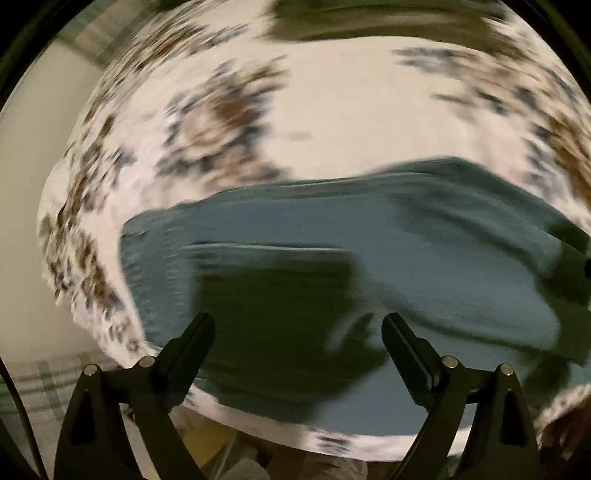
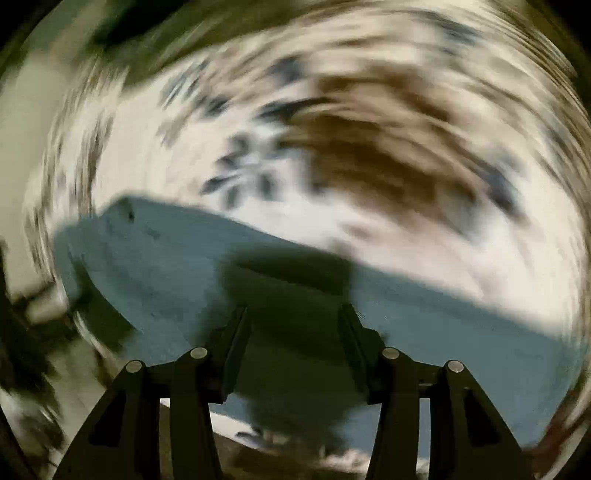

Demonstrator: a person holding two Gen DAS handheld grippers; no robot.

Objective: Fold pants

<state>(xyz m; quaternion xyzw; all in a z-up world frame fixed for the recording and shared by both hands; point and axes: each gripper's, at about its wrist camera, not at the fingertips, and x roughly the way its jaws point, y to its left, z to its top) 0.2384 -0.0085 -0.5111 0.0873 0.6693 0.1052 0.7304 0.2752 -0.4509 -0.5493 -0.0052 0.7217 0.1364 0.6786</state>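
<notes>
Teal-blue pants (image 1: 424,240) lie flat across a white bedspread with a brown and blue flower print (image 1: 332,122). My left gripper (image 1: 297,321) is open above the pants and holds nothing; its shadow falls on the cloth. In the right wrist view the pants (image 2: 155,266) stretch from the left to the lower right. My right gripper (image 2: 293,312) is open over them, empty, with its shadow below. Both views are motion-blurred.
The bedspread (image 2: 369,155) fills most of both views. A plaid floor or rug (image 1: 48,384) shows at the lower left beyond the bed's edge. A dark object (image 1: 369,18) lies at the far edge of the bed.
</notes>
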